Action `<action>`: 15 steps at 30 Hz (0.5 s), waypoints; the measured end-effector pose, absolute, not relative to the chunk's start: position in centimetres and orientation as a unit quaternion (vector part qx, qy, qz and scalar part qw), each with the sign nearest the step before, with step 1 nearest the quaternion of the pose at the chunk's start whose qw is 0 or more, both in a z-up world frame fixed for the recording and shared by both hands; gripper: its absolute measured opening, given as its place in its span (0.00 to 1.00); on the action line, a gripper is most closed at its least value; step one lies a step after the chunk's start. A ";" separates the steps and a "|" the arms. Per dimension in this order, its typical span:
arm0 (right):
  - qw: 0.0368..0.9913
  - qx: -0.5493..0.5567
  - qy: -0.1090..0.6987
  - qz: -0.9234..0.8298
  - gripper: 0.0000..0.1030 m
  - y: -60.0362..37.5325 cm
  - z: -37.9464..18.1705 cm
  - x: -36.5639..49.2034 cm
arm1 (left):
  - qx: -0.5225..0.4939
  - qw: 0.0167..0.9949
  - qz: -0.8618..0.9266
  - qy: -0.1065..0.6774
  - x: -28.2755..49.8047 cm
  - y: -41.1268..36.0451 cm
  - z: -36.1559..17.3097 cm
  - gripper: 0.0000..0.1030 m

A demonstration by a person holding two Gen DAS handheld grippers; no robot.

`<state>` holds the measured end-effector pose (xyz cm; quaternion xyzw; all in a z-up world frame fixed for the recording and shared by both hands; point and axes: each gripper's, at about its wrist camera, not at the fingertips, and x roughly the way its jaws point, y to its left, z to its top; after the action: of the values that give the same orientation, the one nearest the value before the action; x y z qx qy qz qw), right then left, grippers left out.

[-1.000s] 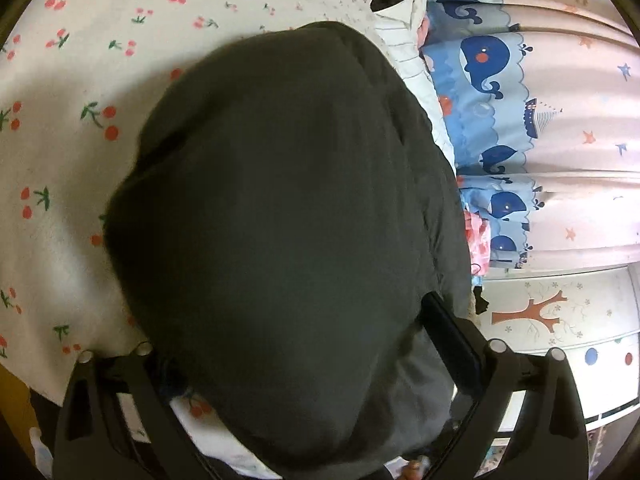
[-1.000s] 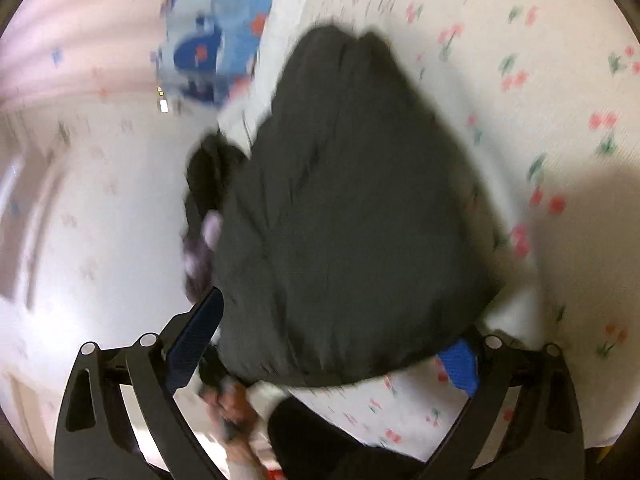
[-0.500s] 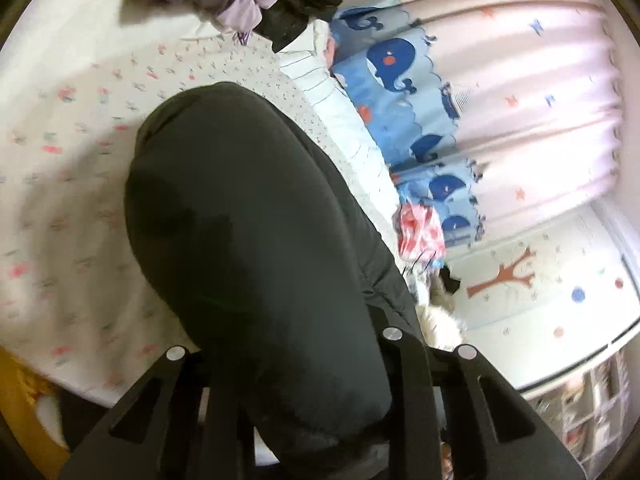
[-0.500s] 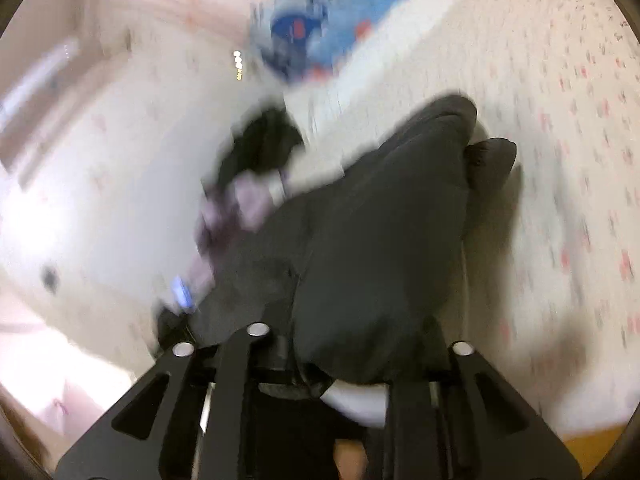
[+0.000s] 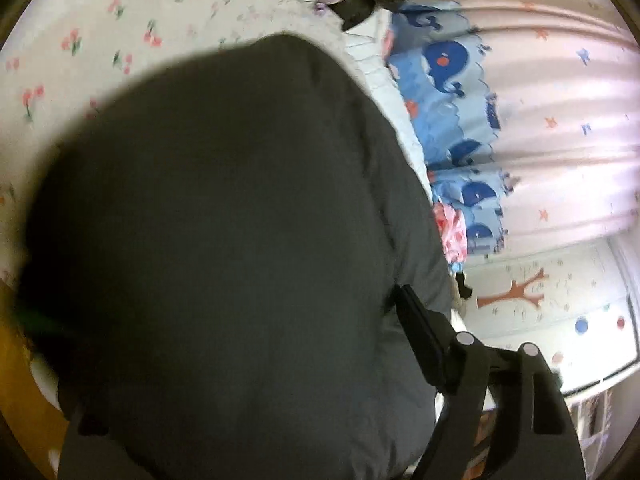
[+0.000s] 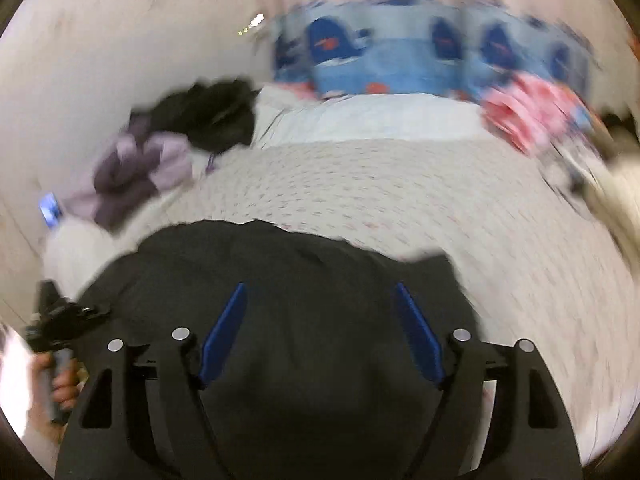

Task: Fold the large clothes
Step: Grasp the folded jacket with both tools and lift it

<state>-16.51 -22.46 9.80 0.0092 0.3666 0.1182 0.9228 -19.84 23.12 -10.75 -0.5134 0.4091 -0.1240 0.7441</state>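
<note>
The dark garment lay bunched on the cherry-print bedspread. The right gripper hung over it, blue pads apart and clear of cloth, having just opened. The left gripper had just widened too, around thick cloth; whether it pinched, I couldn't tell.

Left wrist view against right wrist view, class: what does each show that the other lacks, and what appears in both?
Only the left wrist view shows the orange tree wall sticker. Only the right wrist view shows a hand gripping the other gripper's handle, and the right gripper with blue pads apart above the cloth. Both show the dark grey padded garment on the cherry-print bedspread, the whale-print curtain and the purple and black clothes pile.
</note>
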 end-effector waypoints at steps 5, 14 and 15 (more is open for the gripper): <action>0.890 -0.078 0.446 0.058 0.71 -14.2 -0.2 -5.9 | -0.525 0.739 -0.125 0.403 -19.9 23.4 -12.2 0.56; 0.875 -0.092 0.471 0.066 0.73 -11.6 0.0 -2.0 | -0.497 0.758 -0.130 0.401 -21.1 23.8 -12.2 0.48; 0.880 -0.108 0.460 0.051 0.73 -11.1 0.6 -1.2 | -0.498 0.758 -0.131 0.400 -21.2 23.9 -12.2 0.48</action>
<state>-1.22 -11.10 0.57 -0.1075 0.4597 0.0512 0.8800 -21.17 23.87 -12.19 -0.4985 0.3999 -0.1308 0.7580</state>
